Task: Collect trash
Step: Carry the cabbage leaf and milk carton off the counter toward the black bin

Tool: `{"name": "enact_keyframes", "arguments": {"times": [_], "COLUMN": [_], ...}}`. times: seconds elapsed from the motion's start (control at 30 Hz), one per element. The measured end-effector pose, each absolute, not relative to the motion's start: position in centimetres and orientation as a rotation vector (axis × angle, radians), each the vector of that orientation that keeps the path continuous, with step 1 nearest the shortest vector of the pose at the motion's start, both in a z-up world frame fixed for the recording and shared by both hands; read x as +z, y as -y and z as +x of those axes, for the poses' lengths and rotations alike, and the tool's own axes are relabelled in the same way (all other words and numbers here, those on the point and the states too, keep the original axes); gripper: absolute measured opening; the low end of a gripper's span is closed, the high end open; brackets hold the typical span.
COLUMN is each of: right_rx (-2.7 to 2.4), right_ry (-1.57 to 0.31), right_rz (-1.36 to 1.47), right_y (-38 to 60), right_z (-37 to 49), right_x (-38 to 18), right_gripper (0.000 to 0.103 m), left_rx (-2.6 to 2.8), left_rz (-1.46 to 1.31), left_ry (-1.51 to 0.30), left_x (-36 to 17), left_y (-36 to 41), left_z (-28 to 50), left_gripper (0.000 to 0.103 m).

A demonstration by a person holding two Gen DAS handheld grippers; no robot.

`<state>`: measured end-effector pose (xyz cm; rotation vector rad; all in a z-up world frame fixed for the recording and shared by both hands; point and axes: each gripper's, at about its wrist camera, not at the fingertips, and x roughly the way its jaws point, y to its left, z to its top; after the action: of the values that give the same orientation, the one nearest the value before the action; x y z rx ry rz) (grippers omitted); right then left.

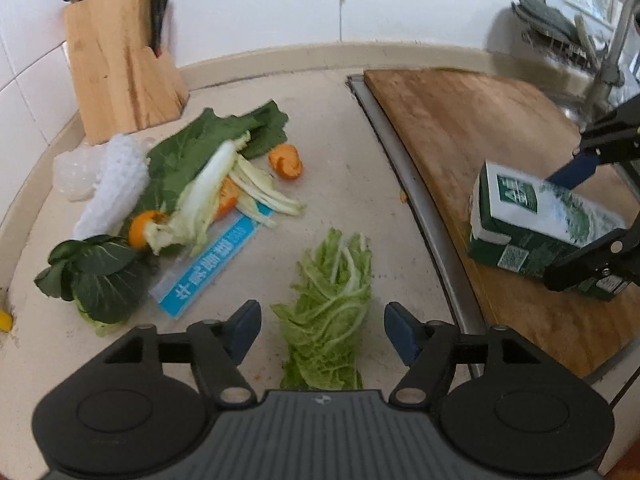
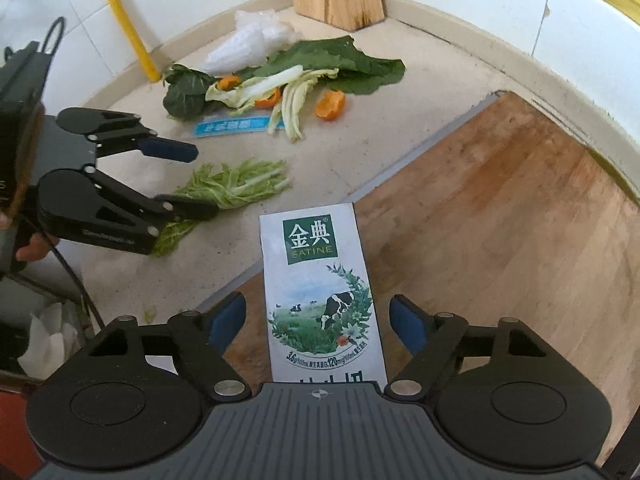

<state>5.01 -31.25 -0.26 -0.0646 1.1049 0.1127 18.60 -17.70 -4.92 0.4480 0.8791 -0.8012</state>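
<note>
A pale green cabbage leaf (image 1: 332,280) lies flat on the beige counter (image 1: 360,160). My left gripper (image 1: 322,316) stands open astride it, with clear gaps on both sides. From the right wrist view, the left gripper (image 2: 202,182) hovers over the leaf (image 2: 236,184). A white-and-green milk carton (image 2: 316,272) lies on the wooden cutting board (image 2: 500,220). My right gripper (image 2: 316,308) is open around it, pads clear of its sides. Further back sits a pile of dark green leaves (image 1: 212,148), orange peel (image 1: 286,160), white foam net (image 1: 116,184) and a blue wrapper (image 1: 208,272).
A wooden knife block (image 1: 120,68) stands in the back corner against the white tiles. A tap (image 1: 616,52) and dish rack are at the far right. A yellow pipe (image 2: 124,20) runs up the wall. Something white (image 2: 48,340) sits below the counter's edge.
</note>
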Motion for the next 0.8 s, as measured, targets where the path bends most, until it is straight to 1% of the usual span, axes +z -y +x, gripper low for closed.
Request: {"name": "enact_keyframes", "arguments": {"times": [0.07, 0.2, 0.23, 0.27, 0.3, 0.33, 0.37, 0.4, 0.43, 0.47, 0.6, 0.8], "right_rx": [0.114, 0.088, 0.081, 0.072, 0.058, 0.048, 0.039, 0.032, 0.027, 0.017, 0.006, -0.029], "right_ry": [-1.107, -1.103, -1.105, -1.107, -1.099, -1.095, -1.096, -1.101, -1.100, -1.096, -1.077, -1.030], "right_rz": [-0.072, -0.116, -0.119, -0.122, -0.134, -0.143, -0.148, -0.150, -0.158, -0.174, -0.199, -0.231], "right_y": [31.1, 30.6, 30.6, 30.6, 30.5, 30.4, 30.2, 30.0, 29.7, 29.3, 27.9, 26.2], "right_z": [5.1, 5.1, 5.1, 5.1, 5.0, 5.1, 5.0, 5.0, 4.8, 4.6, 4.0, 3.6], "right_x": [-0.6, -1.5, -1.6, -1.7, -1.6, -1.6, -1.5, -1.5, -1.5, -1.5, -1.3, -0.2], "right_gripper": [0.086, 0.084, 0.080, 0.073, 0.069, 0.061, 0.061, 0.061, 0.061, 0.061, 0.061, 0.060], "left_rx": [-0.777, -0.757, -0.759, -0.748, -0.740, -0.735, -0.735, -0.732, -0.734, -0.735, -0.714, -0.698], "left_rz": [0.479, 0.422, 0.384, 0.366, 0.366, 0.361, 0.351, 0.345, 0.340, 0.333, 0.279, 0.211], "left_ry": [-0.886, -0.900, -0.918, -0.916, -0.912, -0.913, -0.915, -0.911, -0.911, -0.913, -0.920, -0.911], "left_x": [-5.6, -5.8, -5.9, -6.0, -6.0, -5.9, -5.8, -5.6, -5.5, -5.5, -5.4, -4.7], "left_y": [18.1, 18.0, 17.9, 17.9, 18.0, 18.1, 18.1, 18.1, 18.1, 18.0, 16.8, 14.9], "left_z": [18.4, 18.4, 18.4, 18.2, 18.0, 17.7, 17.5, 17.2, 16.9, 16.6, 16.0, 14.9], "left_gripper": [0.064, 0.064, 0.064, 0.064, 0.062, 0.059, 0.049, 0.033, 0.026, 0.017, 0.011, 0.010]}}
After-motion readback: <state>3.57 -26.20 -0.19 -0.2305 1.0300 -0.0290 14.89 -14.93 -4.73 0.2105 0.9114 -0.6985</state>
